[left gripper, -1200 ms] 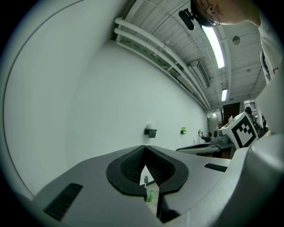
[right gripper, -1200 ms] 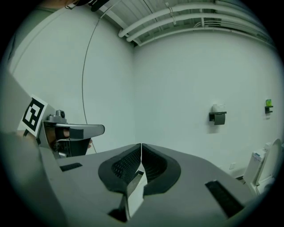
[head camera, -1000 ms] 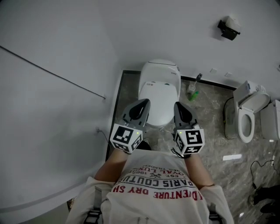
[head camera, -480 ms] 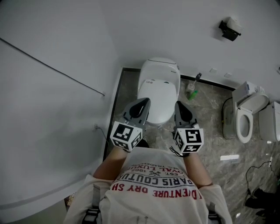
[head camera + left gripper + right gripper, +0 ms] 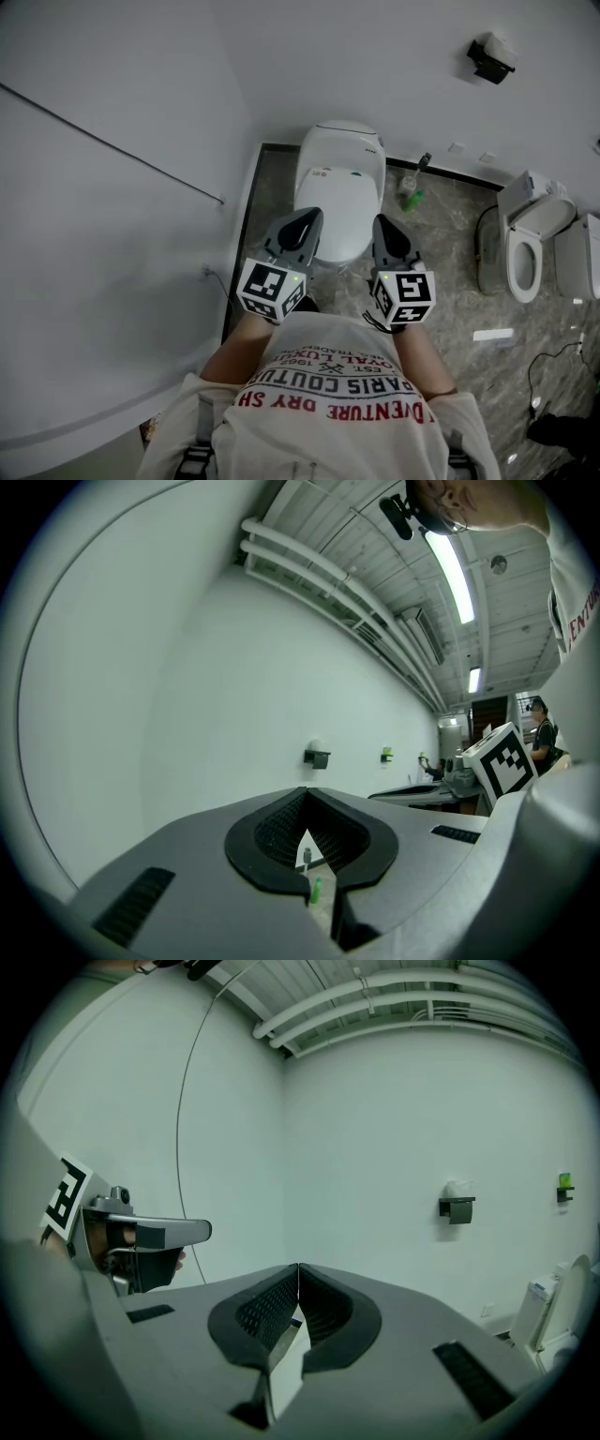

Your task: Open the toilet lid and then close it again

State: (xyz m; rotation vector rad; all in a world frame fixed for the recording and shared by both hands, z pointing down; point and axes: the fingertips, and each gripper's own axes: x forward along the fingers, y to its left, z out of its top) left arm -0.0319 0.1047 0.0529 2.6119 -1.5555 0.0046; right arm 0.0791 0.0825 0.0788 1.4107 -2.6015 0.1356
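Nothing is shifting: the left tool (image 5: 304,223) and right tool (image 5: 383,228), both pinched together empty, are still hovering near the white oval plastic toilet lid (image 5: 339,204), which is lying shut, pre-opening or post-closing alike.

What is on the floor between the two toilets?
In the head view, a green bottle and a dark-handled brush stand on the floor between the closed toilet and the open-lidded toilet.

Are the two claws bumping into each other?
Apart. The head view shows the left claw and the right claw side by side, with a strip of toilet lid showing between them.
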